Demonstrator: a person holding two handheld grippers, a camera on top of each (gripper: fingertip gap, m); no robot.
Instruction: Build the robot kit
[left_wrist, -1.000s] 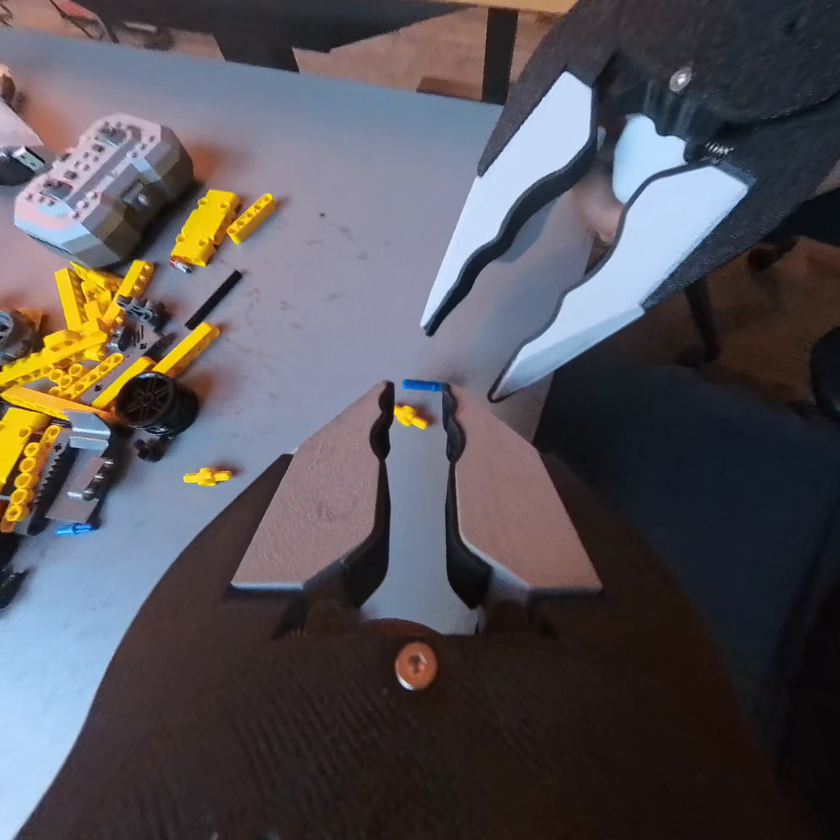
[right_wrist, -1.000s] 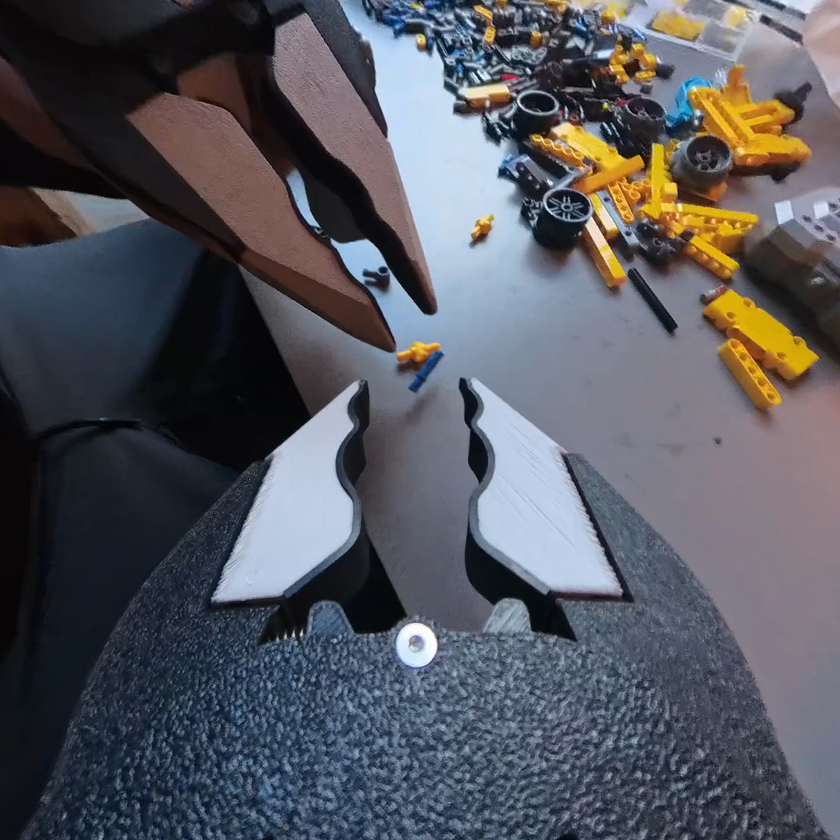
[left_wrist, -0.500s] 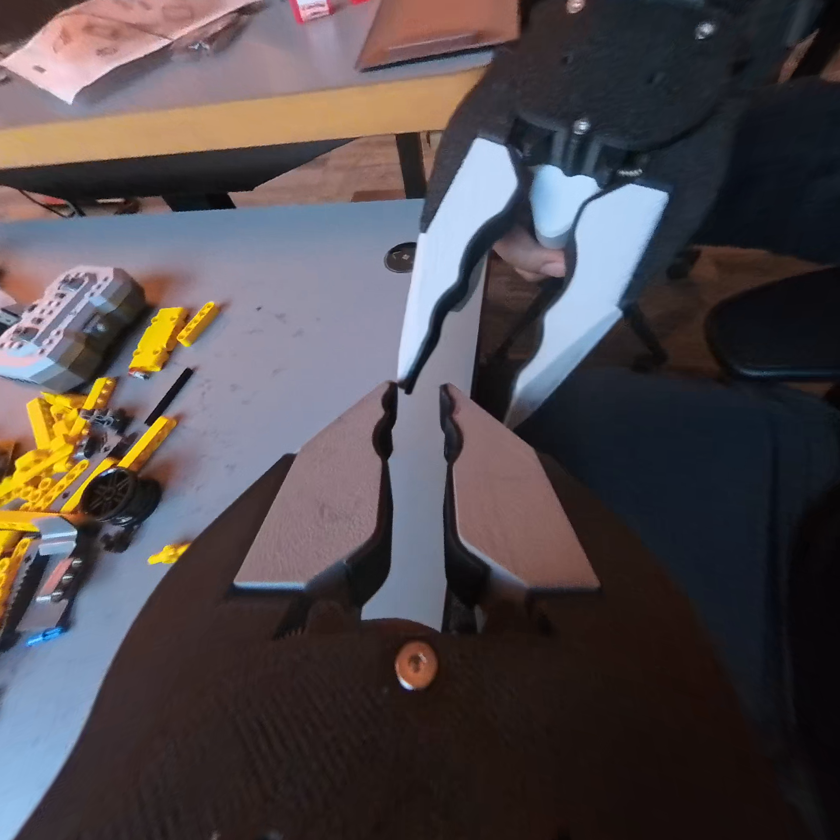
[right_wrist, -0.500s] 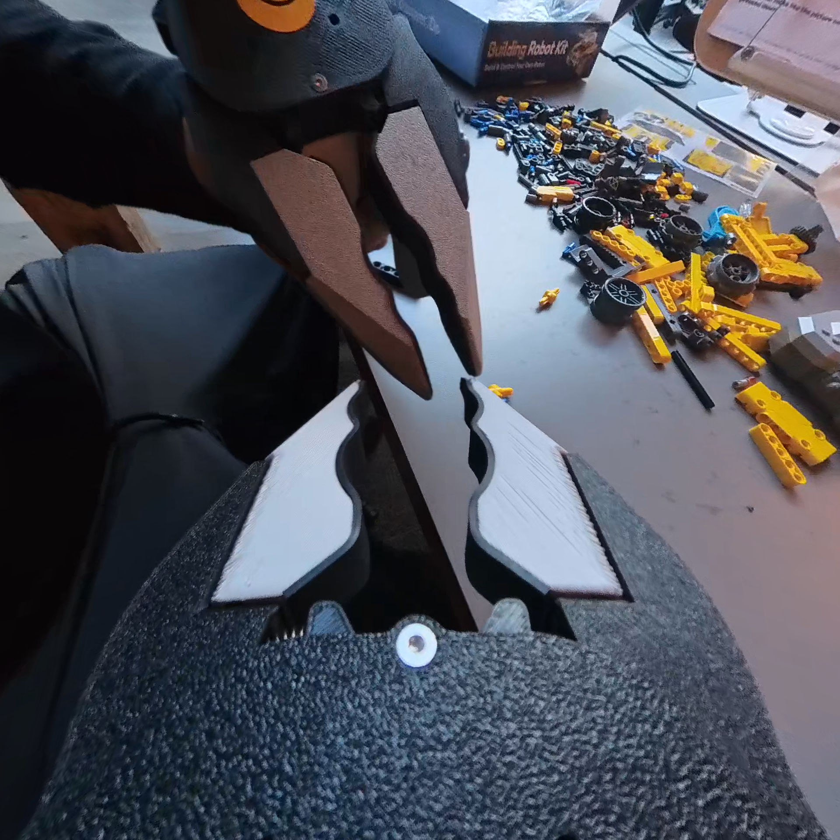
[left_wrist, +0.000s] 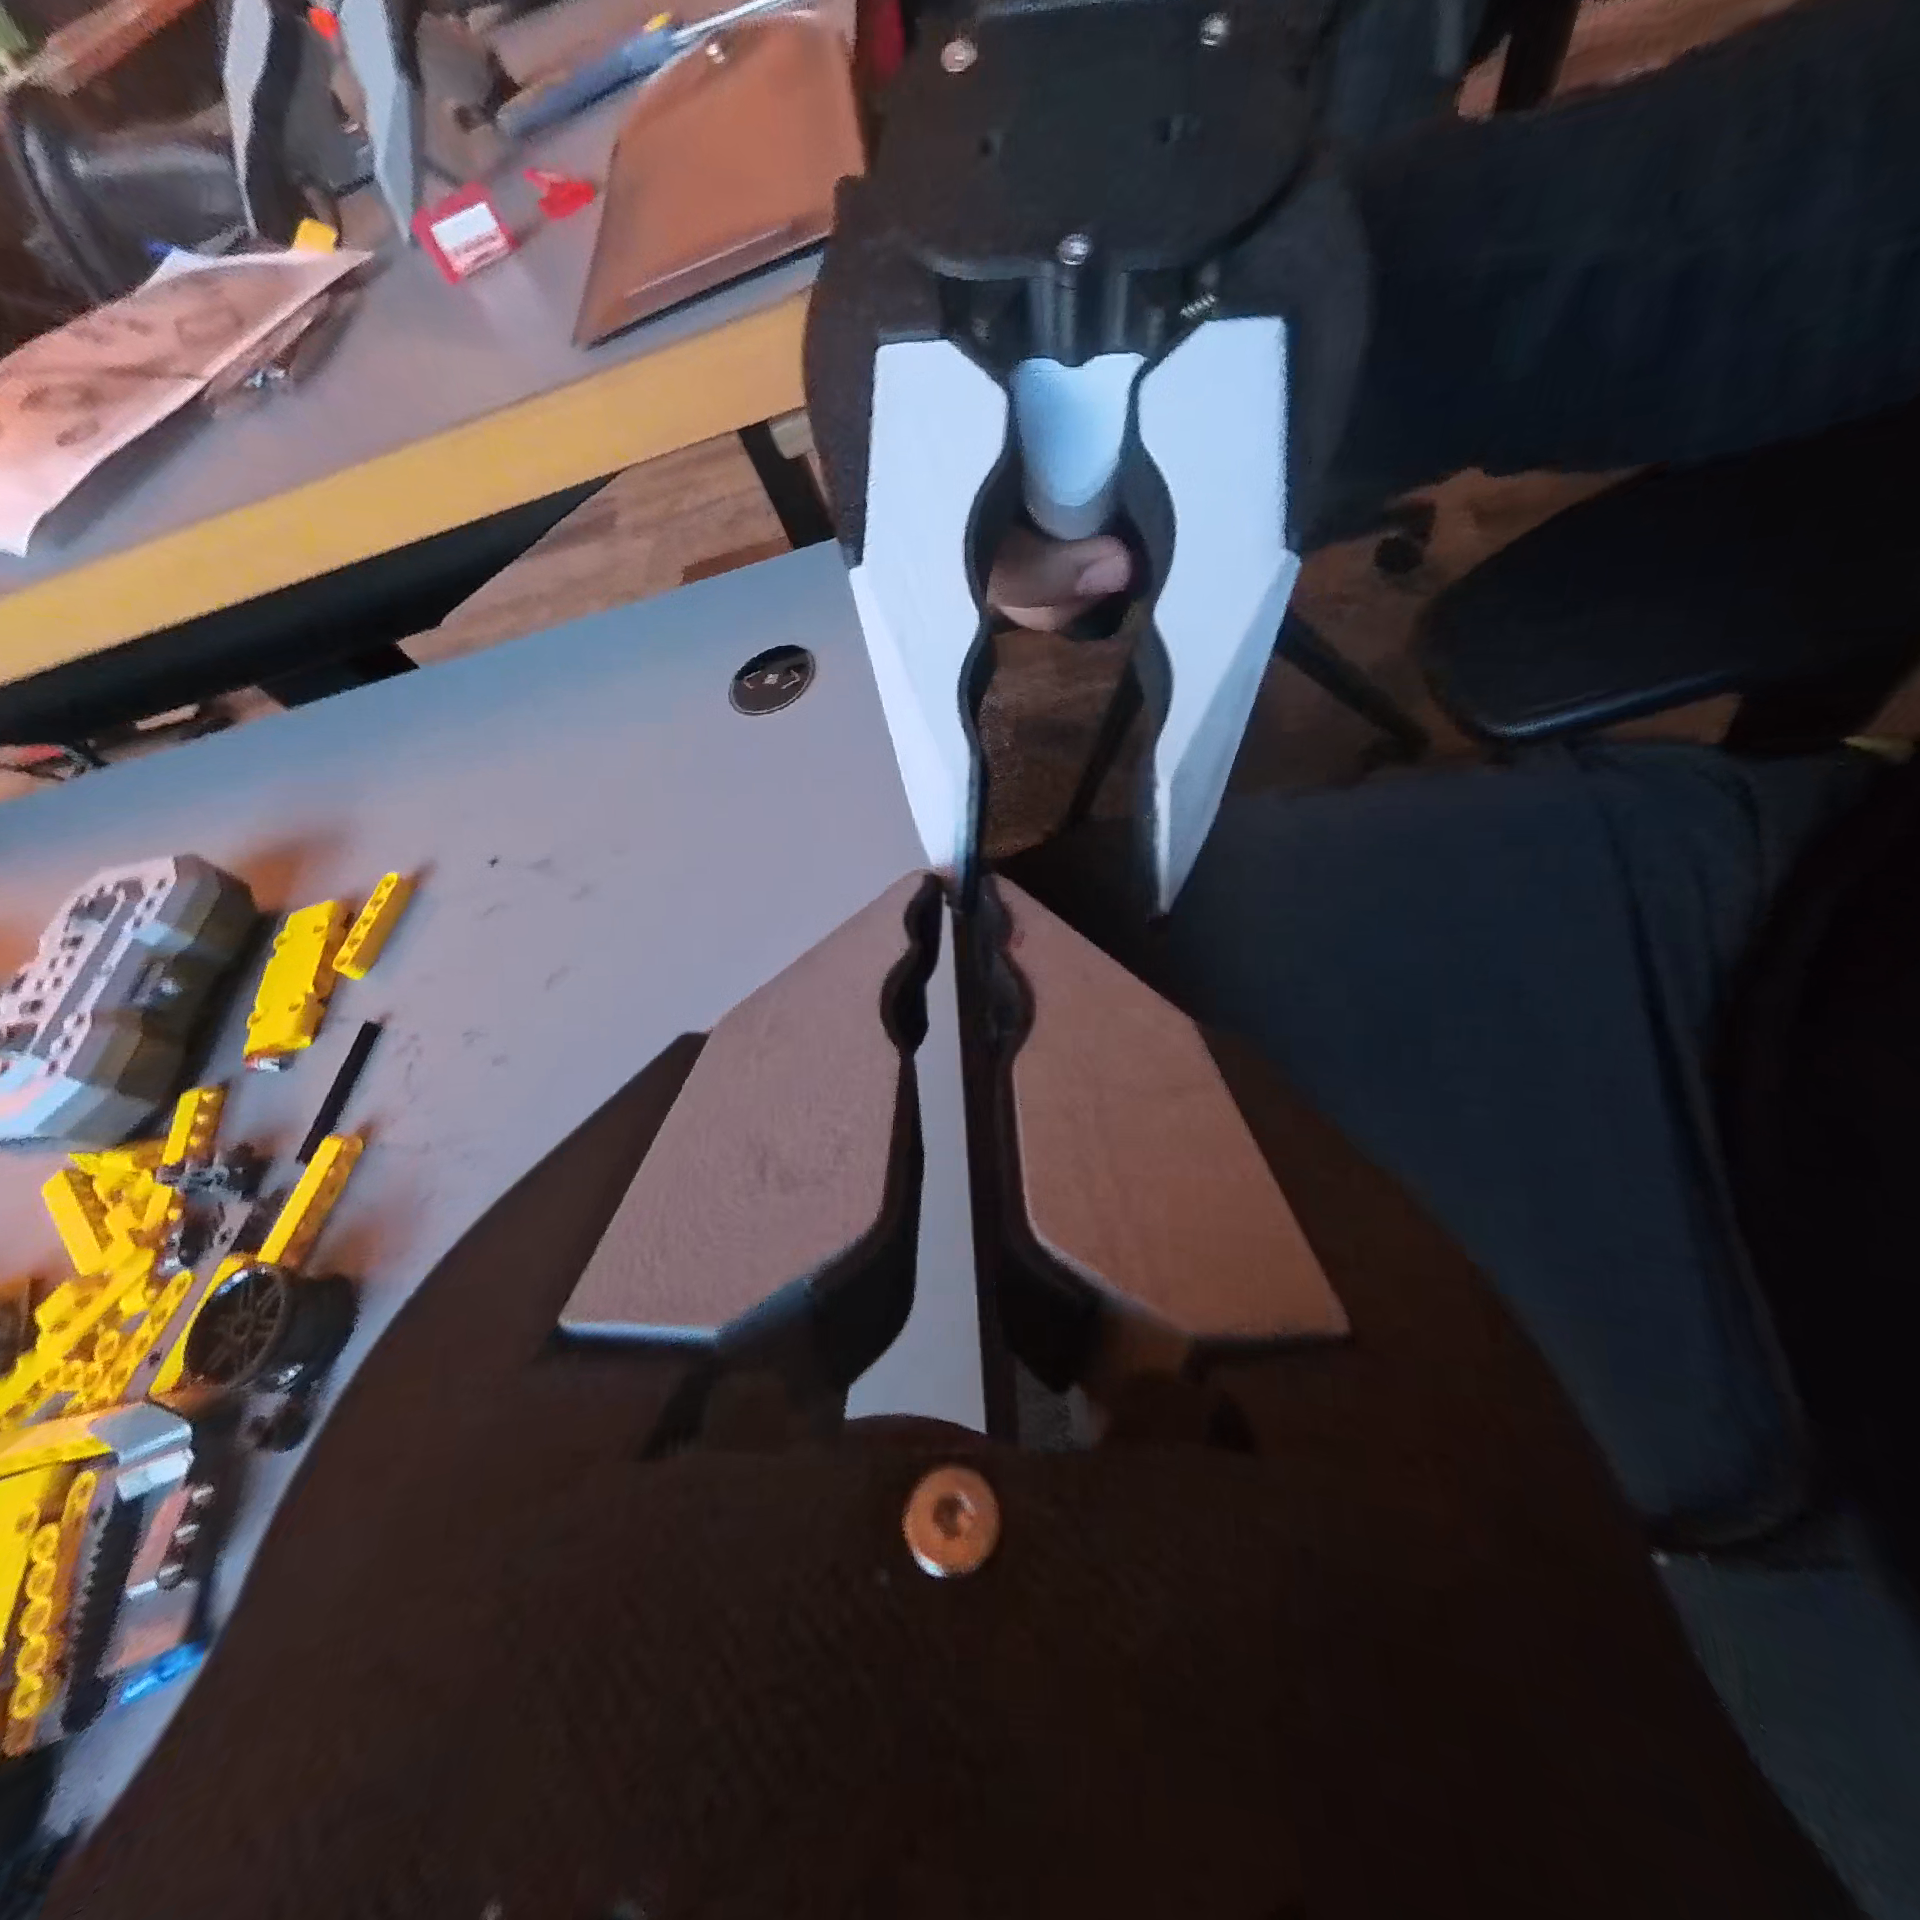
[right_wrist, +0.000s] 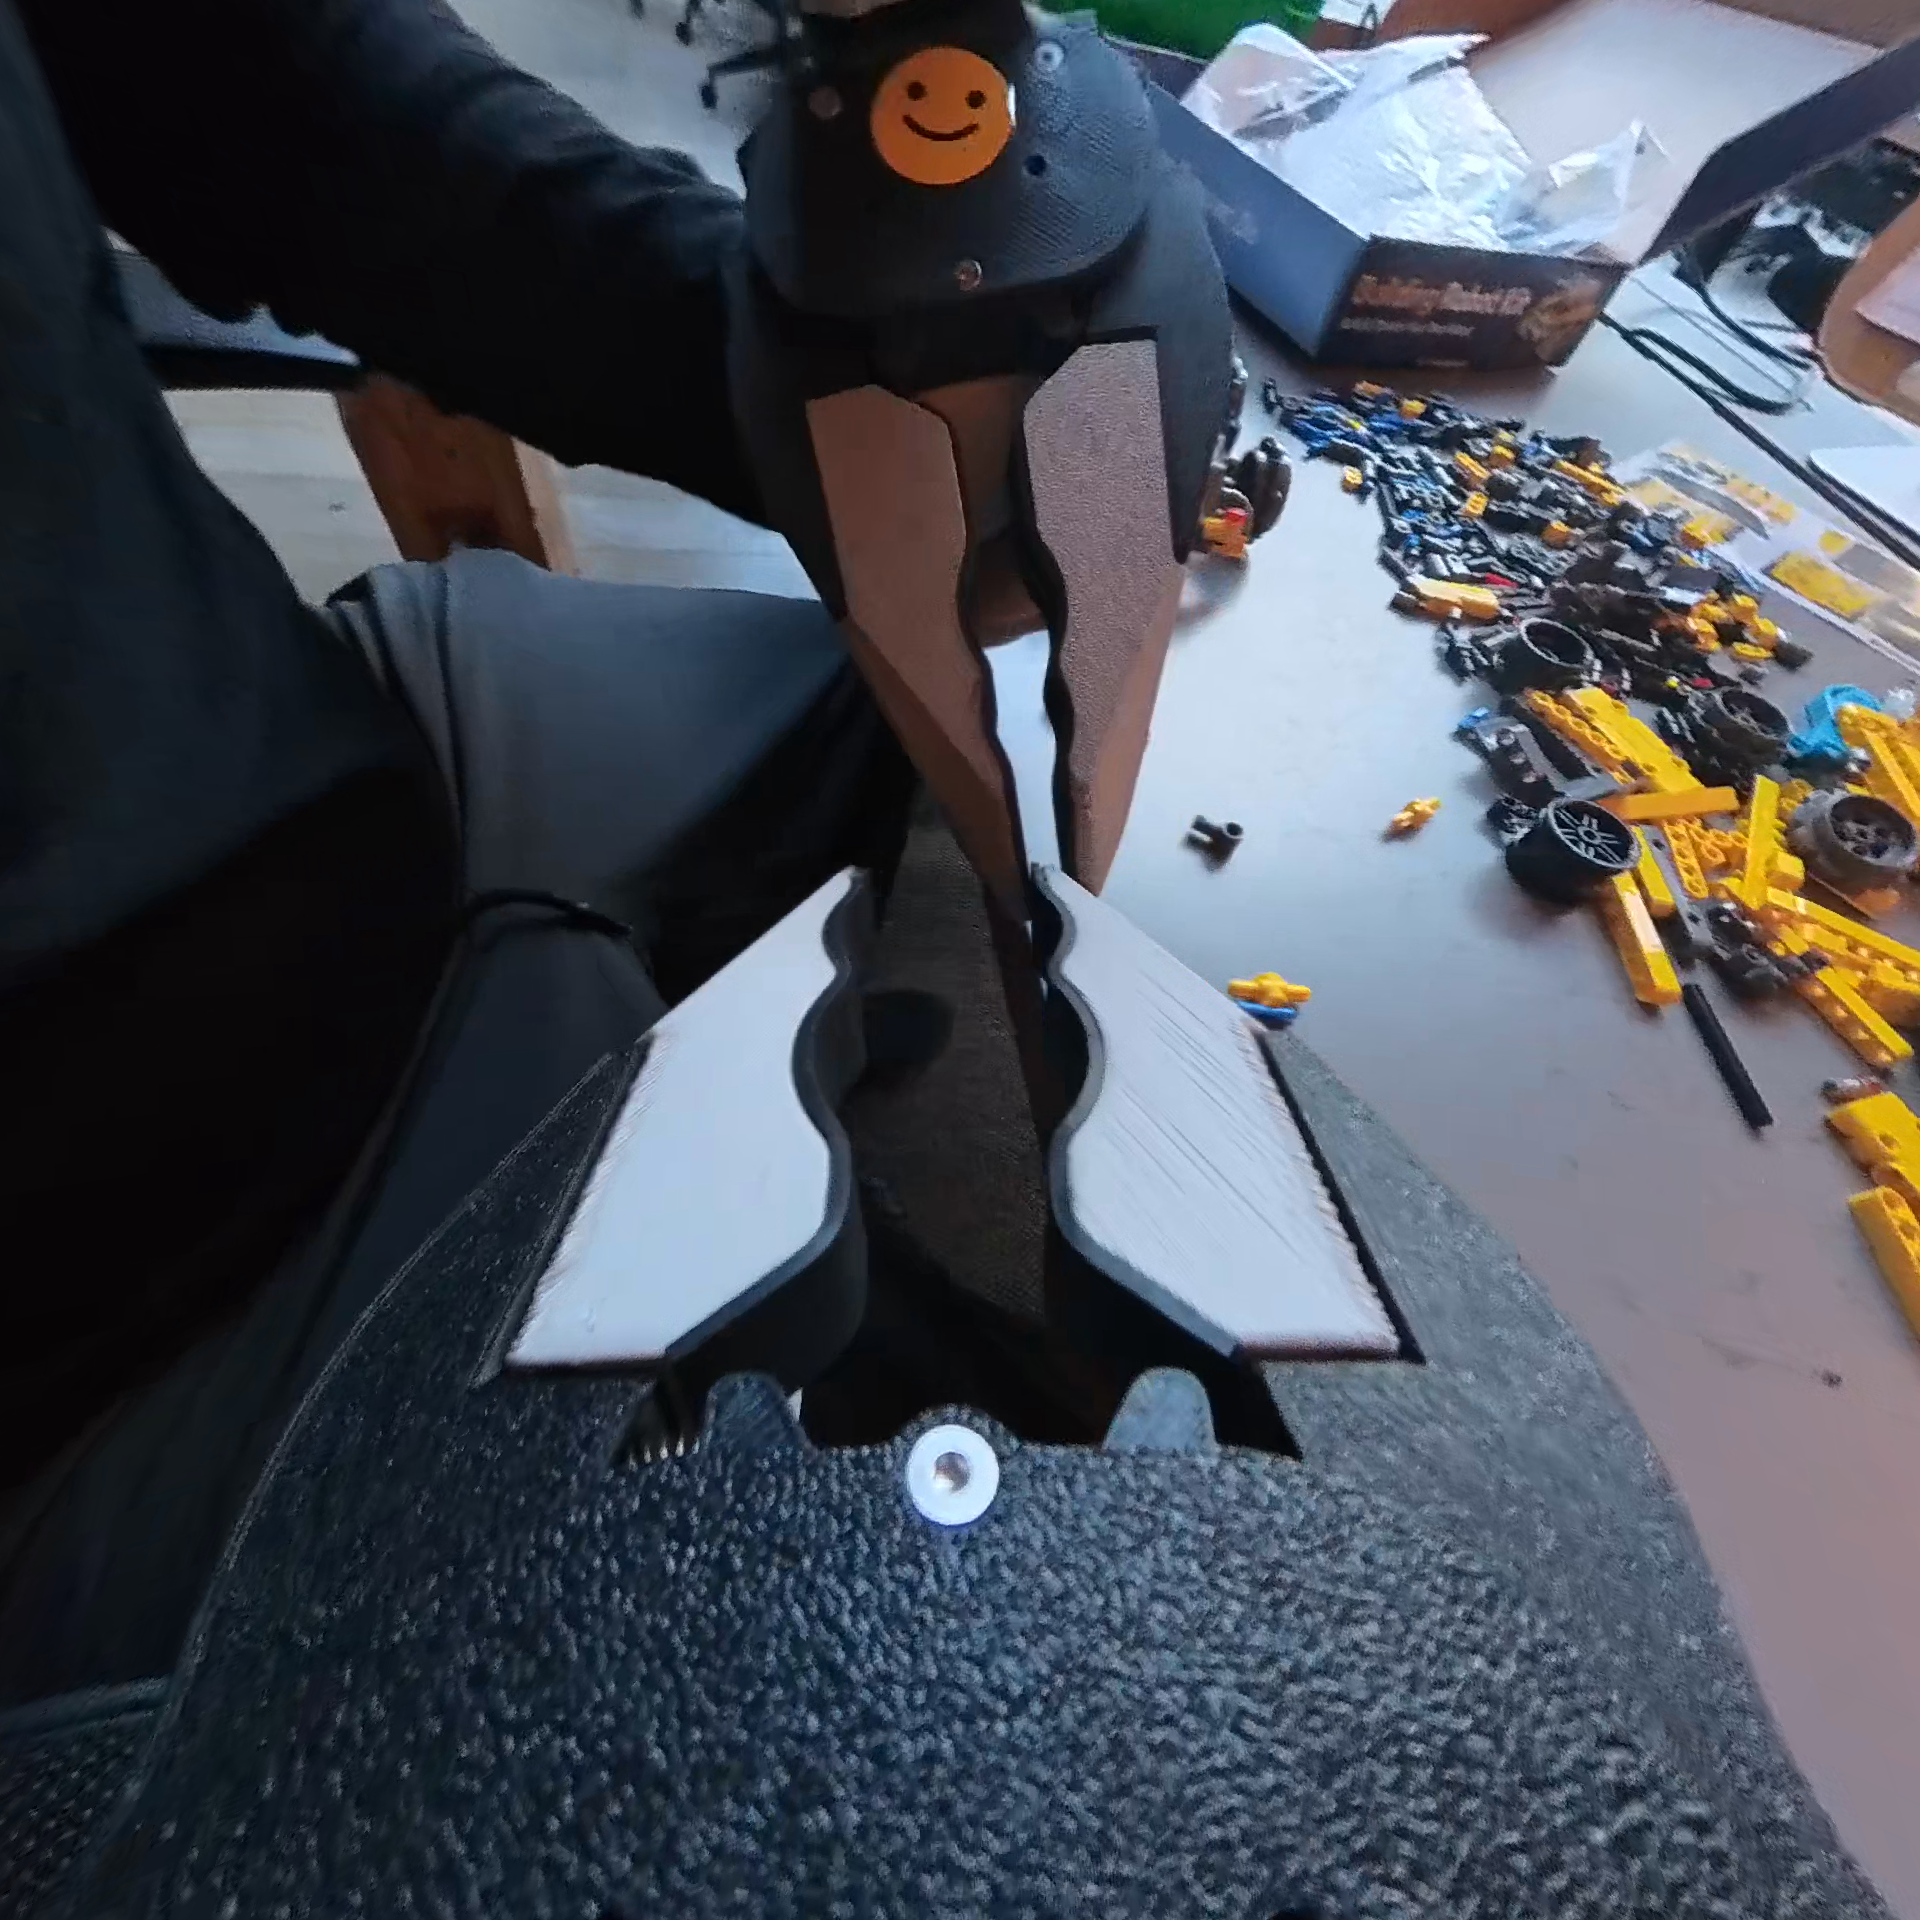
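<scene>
My left gripper (left_wrist: 961, 894) has brown fingers drawn almost together, with a thin gap and nothing between them. My right gripper (right_wrist: 951, 883) has white fingers, open and empty. They point at each other tip to tip, raised over the near edge of the grey table (left_wrist: 623, 831). Each shows in the other's view: the right gripper in the left wrist view (left_wrist: 1055, 883), the left gripper in the right wrist view (right_wrist: 1055, 888). A small yellow cross piece on a blue pin (right_wrist: 1268, 987) lies on the table just right of my right fingertip. A black connector (right_wrist: 1216, 831) lies beyond it.
Loose yellow beams and black wheels (right_wrist: 1574, 847) spread over the table, with a grey block (left_wrist: 114, 987) and a dark box (right_wrist: 1455, 281) behind. A person's dark trouser legs (left_wrist: 1507, 1039) sit beside the table edge. A second table (left_wrist: 416, 478) and a chair (left_wrist: 1610, 644) stand beyond. My left and right fingertips are right by each other. The grey block (left_wrist: 114, 987) is about equally far from each gripper, around 30 cm.
Both grippers rose and tilted up away from the yellow and blue pieces, coming tip to tip. The left fingers narrowed to a thin gap. The right fingers stayed open.
</scene>
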